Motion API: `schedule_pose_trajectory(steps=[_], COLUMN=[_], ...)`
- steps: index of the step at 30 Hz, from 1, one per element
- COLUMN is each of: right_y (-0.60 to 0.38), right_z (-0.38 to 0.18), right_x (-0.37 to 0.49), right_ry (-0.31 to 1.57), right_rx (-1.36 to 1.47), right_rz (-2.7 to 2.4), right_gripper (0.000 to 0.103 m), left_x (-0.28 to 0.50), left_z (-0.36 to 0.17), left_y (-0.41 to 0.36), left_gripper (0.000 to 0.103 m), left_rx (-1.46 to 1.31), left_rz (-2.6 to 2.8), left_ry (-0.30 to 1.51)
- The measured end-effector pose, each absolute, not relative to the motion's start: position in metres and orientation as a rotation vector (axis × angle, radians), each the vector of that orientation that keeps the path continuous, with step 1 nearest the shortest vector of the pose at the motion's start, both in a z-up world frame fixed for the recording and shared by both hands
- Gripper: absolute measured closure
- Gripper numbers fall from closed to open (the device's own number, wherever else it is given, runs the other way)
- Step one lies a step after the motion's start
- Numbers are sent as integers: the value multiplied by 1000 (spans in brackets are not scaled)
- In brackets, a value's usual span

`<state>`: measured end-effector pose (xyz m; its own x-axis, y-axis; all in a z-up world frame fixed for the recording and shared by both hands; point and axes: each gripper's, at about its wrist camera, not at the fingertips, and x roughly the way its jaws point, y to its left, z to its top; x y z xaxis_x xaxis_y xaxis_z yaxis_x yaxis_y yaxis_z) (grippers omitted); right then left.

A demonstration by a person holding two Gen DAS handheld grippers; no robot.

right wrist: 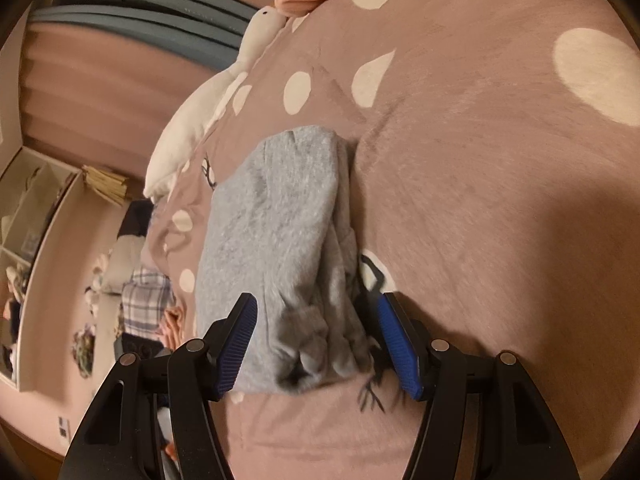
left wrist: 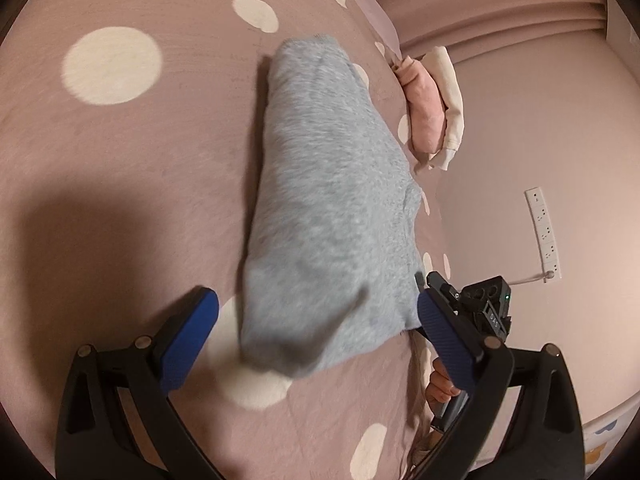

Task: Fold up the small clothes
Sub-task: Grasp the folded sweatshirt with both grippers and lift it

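Grey fleece, folded into a long narrow bundle, lies on the mauve bedspread (left wrist: 120,184) with its cream dots. This grey garment (left wrist: 328,208) stretches away from both of my grippers, its near end bunched and layered (the layers show best from the right wrist).

My left gripper (left wrist: 316,328) stands spread wide, blue pads clear of the cloth on either side, holding nothing. My right gripper (right wrist: 320,344) is about half open; the garment's near end sits between its pads, but neither pad presses on it.

From the left wrist I see a hand (left wrist: 440,390) on the other tool's handle. Just past the garment, at the bed's edge, rest a pink roll (left wrist: 424,108) and a cream folded piece (left wrist: 450,92), touching each other. A white plush goose (right wrist: 200,120) lies along the bed's far side.
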<state>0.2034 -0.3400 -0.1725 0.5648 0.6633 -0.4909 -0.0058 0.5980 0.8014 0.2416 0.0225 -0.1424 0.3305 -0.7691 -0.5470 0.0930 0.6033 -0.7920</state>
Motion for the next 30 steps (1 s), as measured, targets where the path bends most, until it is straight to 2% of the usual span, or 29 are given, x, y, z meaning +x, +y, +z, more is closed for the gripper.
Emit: schedule_pose_trajectory(steps=[26, 29, 30], right_y=[-317, -311, -310], right_z=[-177, -176, -176], right_x=[249, 252, 252], right_ry=[887, 877, 872], right_rx=[805, 773, 768], right_rz=[495, 484, 483], right_gripper=[38, 38, 38], left_x=[308, 312, 313], left_z=[-150, -150, -149], left_y=[-22, -24, -25], left_gripper=[1, 3, 7], left_rx=[-632, -623, -603], left_rz=[-584, -571, -558], left_ry=[1103, 1106, 1108])
